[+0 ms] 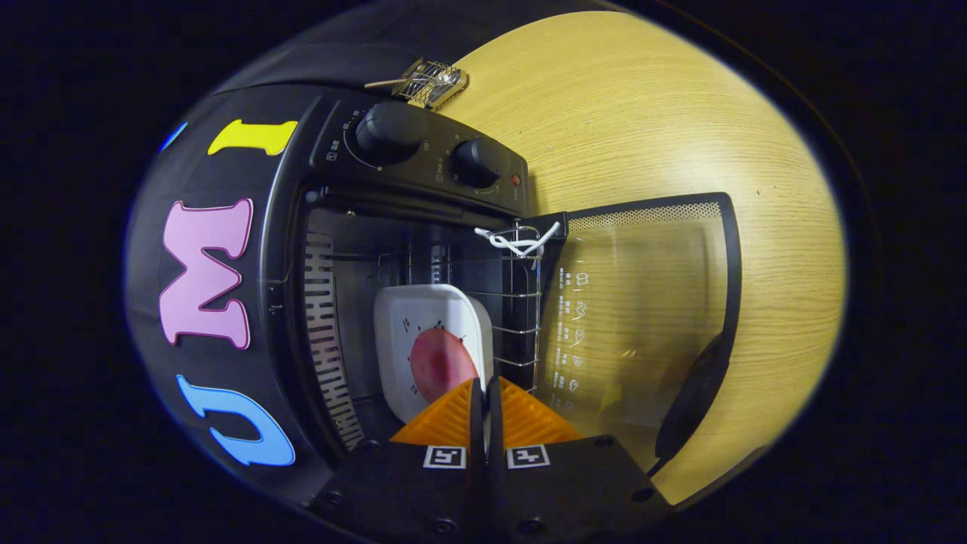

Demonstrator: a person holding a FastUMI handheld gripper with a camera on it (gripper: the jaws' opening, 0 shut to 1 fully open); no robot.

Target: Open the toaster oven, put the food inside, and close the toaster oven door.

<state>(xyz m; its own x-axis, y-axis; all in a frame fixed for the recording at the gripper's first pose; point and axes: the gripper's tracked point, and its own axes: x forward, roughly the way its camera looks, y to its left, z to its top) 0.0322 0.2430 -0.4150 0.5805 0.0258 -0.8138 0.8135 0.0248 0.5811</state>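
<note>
The tongs hide the near edge of the white plate, so I cannot tell whether their fingers, almost together, press on its rim. The plate sits inside the open toaster oven, just ahead of the fingers, with a round reddish piece of food on it; what food it is, I can't make out. The wire rack shows beside the plate. The glass door lies swung open over the wooden counter. A small wire tool rests beyond the oven.

Ridged jaws, square-marker tags, black screwed housing
</note>
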